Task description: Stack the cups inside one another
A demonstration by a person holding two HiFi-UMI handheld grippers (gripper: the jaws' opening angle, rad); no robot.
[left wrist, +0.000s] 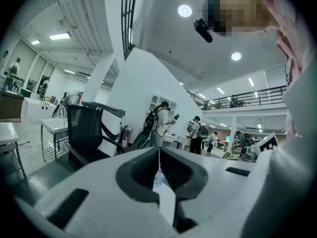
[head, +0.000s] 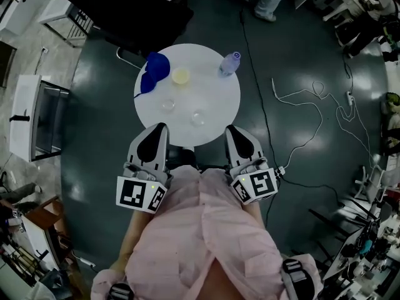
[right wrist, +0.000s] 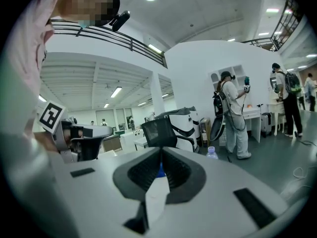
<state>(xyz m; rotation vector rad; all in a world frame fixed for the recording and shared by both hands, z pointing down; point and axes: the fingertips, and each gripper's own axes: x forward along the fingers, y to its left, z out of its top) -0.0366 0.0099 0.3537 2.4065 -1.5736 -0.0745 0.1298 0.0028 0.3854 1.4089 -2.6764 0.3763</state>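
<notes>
Two grippers: I hold both with their tips over the near rim of the table (head: 215,95).
Left gripper (head: 159,127): jaws pressed together, nothing between them.
Right gripper (head: 232,130): jaws together too, empty.
Right clear cup (head: 198,117): closest to me, mid-table.
Left clear cup (head: 167,105): just beyond, apart from it.
Yellow cup (head: 181,75): farther back, alone.
Blue thing (head: 154,72): far left rim; I cannot tell what it is.
Bottle (head: 229,63): far right rim, upright.
</notes>
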